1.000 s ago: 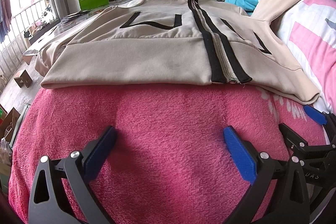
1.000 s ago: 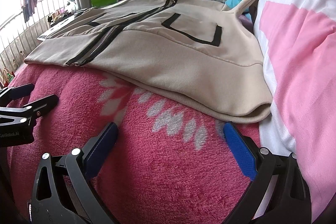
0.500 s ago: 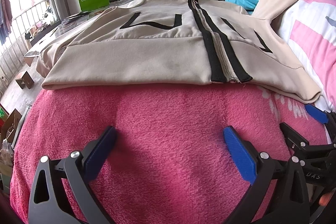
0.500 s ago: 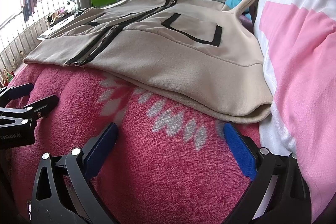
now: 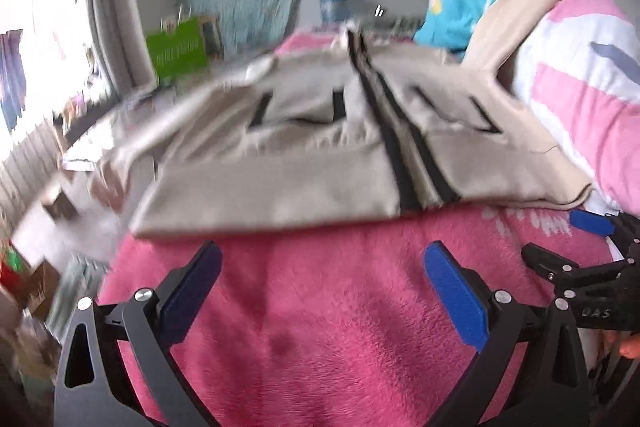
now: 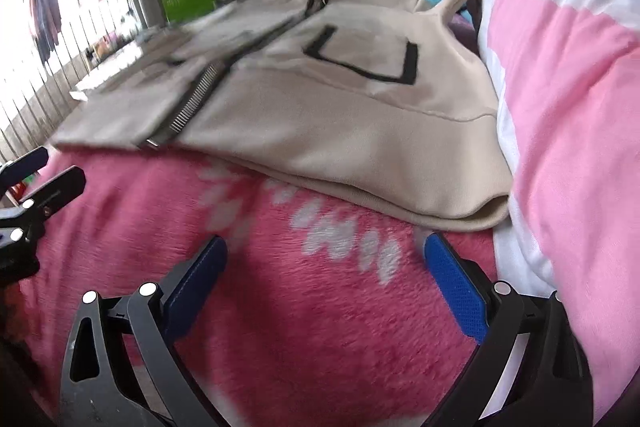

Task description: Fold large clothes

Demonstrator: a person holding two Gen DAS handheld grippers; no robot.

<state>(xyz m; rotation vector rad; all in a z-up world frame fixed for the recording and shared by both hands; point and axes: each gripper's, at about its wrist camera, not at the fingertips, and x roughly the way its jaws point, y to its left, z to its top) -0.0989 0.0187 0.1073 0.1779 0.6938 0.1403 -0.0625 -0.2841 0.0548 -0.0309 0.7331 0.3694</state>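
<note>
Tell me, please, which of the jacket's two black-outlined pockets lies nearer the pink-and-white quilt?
The pocket right of the zipper, on the panel beside the quilt; the other pocket lies across the zipper, toward the window.

Motion blur smears the left wrist view, so the lettering on the green bag (image 5: 178,47) is unreadable. The beige jacket's (image 6: 344,131) right sleeve disappears behind the pink-and-white quilt (image 6: 568,115). The clutter by the window (image 5: 36,163) is unidentifiable.

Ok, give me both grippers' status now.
Left gripper: open, holding nothing, short of the beige zip jacket.
Right gripper: open, holding nothing.
</note>
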